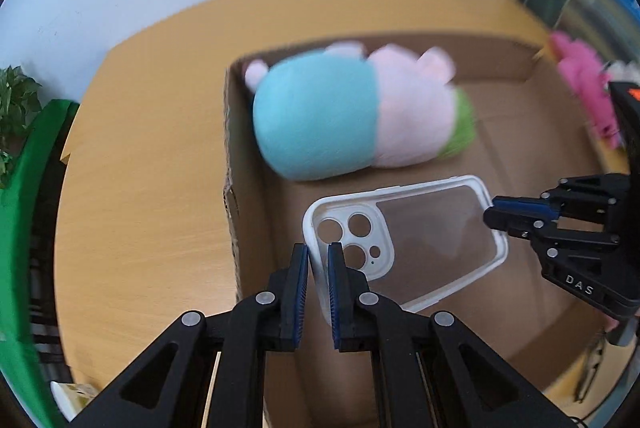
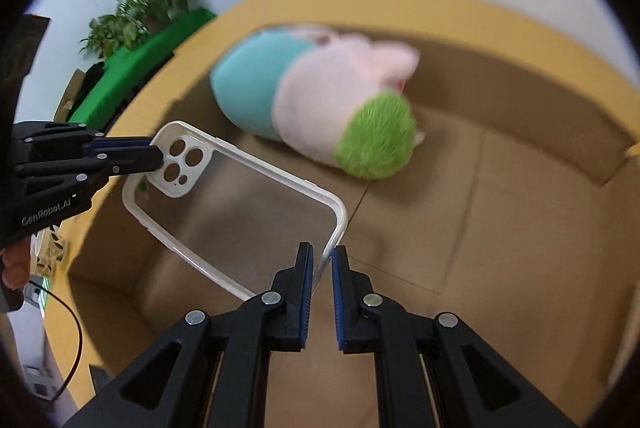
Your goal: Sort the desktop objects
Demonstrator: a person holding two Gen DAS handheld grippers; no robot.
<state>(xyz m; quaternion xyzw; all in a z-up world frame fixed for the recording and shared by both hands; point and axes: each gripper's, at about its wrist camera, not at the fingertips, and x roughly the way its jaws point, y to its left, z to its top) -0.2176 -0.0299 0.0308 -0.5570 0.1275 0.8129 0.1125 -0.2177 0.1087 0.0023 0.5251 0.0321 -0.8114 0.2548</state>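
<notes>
While both grippers are pinching the case (image 1: 420, 244) over the box (image 1: 256, 292), I am treating this as a lowering step, and I am judging that the release comes next; the left gripper (image 1: 319, 268) is clamped on the rim at the camera-cutout end, lower centre of its own view, and the right gripper (image 2: 322, 270) is clamped on the opposite short rim, lower centre of its view; in each view the other gripper is showing at the frame's side, nipping the far end. The case is hanging clear of the cardboard floor, tilted, in the near part of the box; the plush (image 1: 352, 116) is lying toward the far wall, upper centre of both frames, apart from the case.

To do this well I am keeping both ends level and descending together, since a thin rim held by two narrow pads can twist or spring out if one side is leading; I am aiming for the bare floor nearer me, not the plush; I am opening one pair only once the case is resting flat, then the other. Background blur is suggesting motion, so I am slowing down.
</notes>
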